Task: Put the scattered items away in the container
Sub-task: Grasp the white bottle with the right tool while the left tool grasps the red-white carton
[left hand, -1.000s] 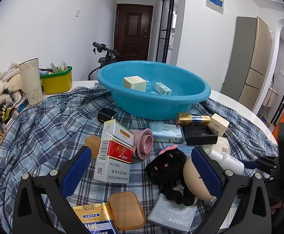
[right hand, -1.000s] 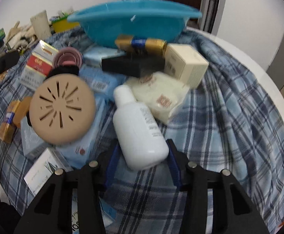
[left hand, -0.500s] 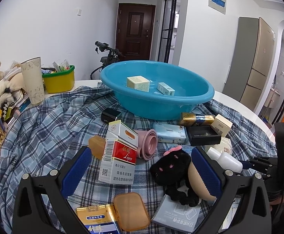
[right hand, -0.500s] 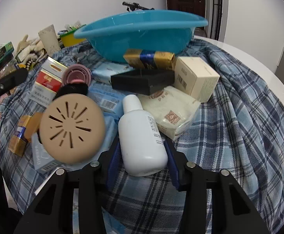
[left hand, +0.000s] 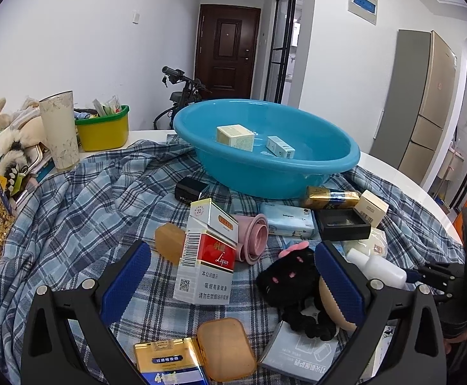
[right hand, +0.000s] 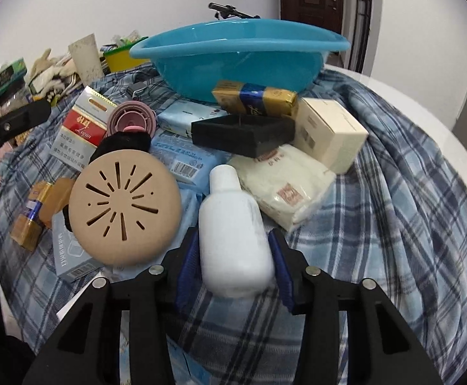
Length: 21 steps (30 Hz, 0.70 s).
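Round blue plastic basin (left hand: 313,163) upright on the plaid-covered counter, holding two small cartons. White plastic bottle (right hand: 233,231) lying cap-forward among scattered boxes, gripped between blue tool pads (right hand: 279,266).

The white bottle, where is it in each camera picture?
Left wrist view: the white bottle lies at the far right, its bottom end in the right claw.
Right wrist view: the bottle is low in the middle, between the right claw's blue pads.
Shared landmark: the blue basin stands behind it in both.
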{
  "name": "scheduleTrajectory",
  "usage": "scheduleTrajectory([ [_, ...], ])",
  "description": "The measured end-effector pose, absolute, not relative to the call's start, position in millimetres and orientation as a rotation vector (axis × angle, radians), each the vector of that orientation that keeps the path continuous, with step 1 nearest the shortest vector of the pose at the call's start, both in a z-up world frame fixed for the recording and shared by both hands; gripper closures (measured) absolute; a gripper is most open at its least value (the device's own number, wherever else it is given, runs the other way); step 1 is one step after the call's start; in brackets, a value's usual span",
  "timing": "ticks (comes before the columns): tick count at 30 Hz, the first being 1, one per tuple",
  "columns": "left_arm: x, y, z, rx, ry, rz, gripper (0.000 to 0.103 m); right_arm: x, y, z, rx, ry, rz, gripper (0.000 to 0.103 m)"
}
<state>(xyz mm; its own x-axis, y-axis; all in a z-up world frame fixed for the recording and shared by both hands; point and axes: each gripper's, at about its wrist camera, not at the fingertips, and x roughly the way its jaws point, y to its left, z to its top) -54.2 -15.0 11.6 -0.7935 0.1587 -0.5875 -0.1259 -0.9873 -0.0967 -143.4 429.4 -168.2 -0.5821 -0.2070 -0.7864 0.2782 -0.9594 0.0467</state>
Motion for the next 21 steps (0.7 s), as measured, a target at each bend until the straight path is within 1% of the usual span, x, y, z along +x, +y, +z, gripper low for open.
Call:
scheduleTrajectory([
  [4,-53,-15,13,-0.933,-0.07,2.843,0.0,-149,428,-169,1.259,0.157,-2.576,0.059],
  [5,-53,-14,13,-0.935,-0.072,2.842,0.0,-149,428,-170,1.264,0.158,-2.573,0.059],
  [6,-53,-14,13,-0.937,-0.071,2.841,0.0,-150,428,-171,1.268,0.159,-2.568,0.061],
  [9,-53,-12,12,-0.941,-0.061,2.84,0.0,-148,429,-172,1.264,0.147,-2.567,0.063],
  [18,-57,-18,11,-0.949,-0.053,2.856,0.0,-142,443,-160,1.242,0.051,-2.65,0.064],
  [21,-66,-25,11,-0.97,-0.051,2.837,0.0,-141,449,-154,1.239,0.054,-2.674,0.065],
])
